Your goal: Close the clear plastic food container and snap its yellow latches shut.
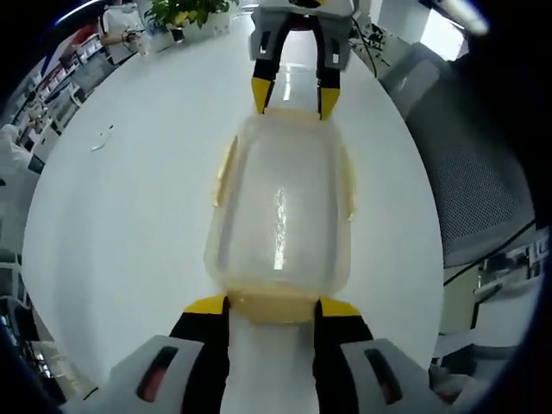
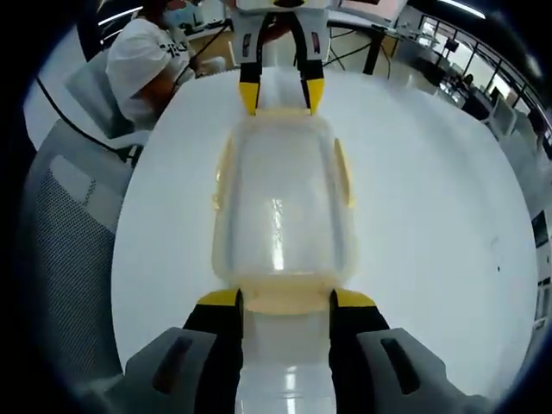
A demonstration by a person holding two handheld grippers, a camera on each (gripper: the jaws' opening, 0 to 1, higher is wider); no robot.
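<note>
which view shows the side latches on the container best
The right gripper view: both long-side yellow latches stand out clearly against the clear container, flared outward. In the left gripper view, the same latches look thinner and paler, the right one partly washed out against the white table.

We cannot tell whether the container's (image 1: pixel 280 216) end latches (image 2: pixel 285 297) are snapped down; gripper tips partly cover them. The seated person (image 2: pixel 151 56) at far left is cut off by the edge.
</note>
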